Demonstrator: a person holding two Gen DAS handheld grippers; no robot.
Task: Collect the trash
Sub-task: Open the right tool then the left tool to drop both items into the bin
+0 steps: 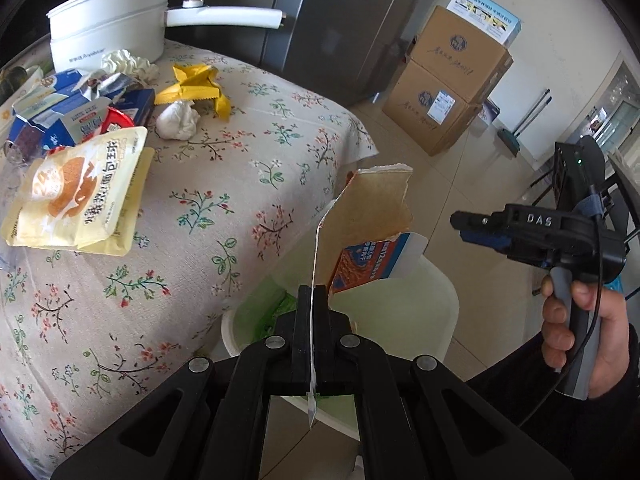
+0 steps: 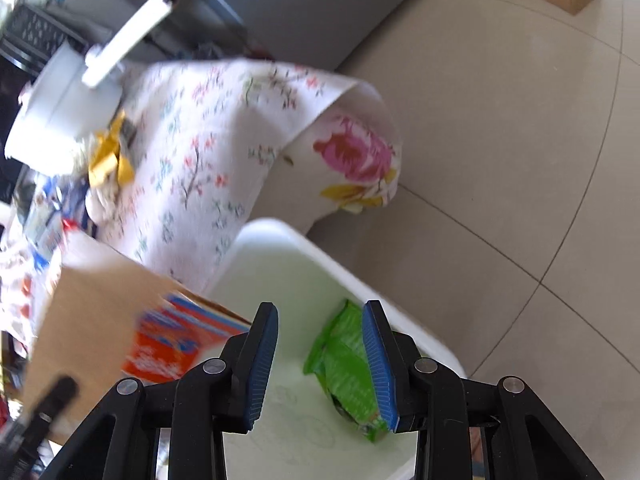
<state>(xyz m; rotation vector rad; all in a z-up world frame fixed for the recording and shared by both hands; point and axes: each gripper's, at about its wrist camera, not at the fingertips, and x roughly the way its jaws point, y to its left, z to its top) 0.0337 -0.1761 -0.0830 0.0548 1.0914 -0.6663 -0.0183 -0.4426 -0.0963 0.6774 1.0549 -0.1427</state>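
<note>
My left gripper [image 1: 312,292] is shut on the thin edge of a torn, flattened cardboard box [image 1: 372,208], brown inside with orange and blue print. The box hangs over a white bin [image 1: 440,292] beside the table. In the right wrist view the same box [image 2: 100,300] is blurred at the left, over the bin's rim [image 2: 280,228]. My right gripper [image 2: 320,312] is open above the bin, with nothing pressed between its blue pads. A green wrapper [image 2: 340,364] lies in the bin below it. A hand holds the right gripper [image 1: 460,226] to the right of the box.
The floral-clothed table [image 1: 240,200] carries a yellow snack bag [image 1: 80,192], a crumpled white tissue [image 1: 178,120], a yellow wrapper [image 1: 196,84], blue cartons [image 1: 60,116] and a white pot [image 1: 108,20]. Stacked cardboard boxes [image 1: 448,80] stand on the tiled floor by a grey fridge [image 1: 340,20].
</note>
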